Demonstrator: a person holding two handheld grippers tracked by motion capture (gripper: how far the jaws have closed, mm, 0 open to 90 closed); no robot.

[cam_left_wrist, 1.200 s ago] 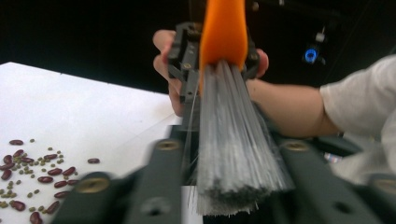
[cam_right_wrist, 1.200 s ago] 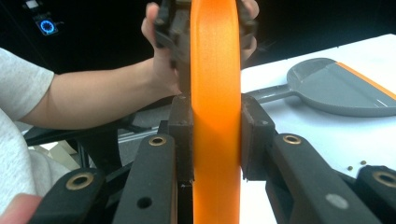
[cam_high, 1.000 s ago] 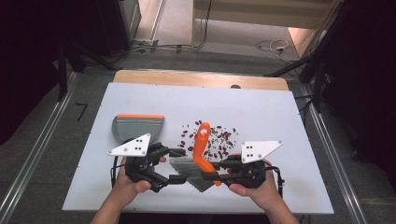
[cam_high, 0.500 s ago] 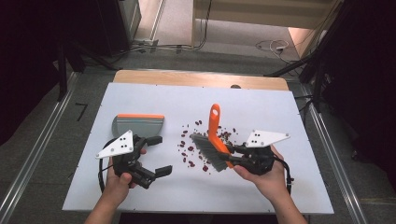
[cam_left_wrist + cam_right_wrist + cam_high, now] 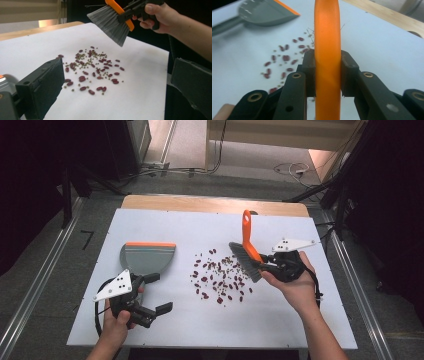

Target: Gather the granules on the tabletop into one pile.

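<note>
Right claw (image 5: 260, 263): clamped on the orange handle of the brush (image 5: 246, 247), which it holds tilted above the right edge of the beans.
Left claw (image 5: 156, 293): jaws spread wide, nothing between them, just beside the dustpan handle.
Dustpan (image 5: 147, 257): grey with an orange lip, flat on the white surface (image 5: 300, 330), left of the beans.
Beans (image 5: 220, 275): red and small green, scattered mid-surface.

Black tongs (image 5: 152, 293), grey triangular plates, black cables, bare forearms.

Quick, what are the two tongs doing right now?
Left tongs: open, holding nothing, near the dustpan.
Right tongs: closed on the brush, above the beans.
</note>
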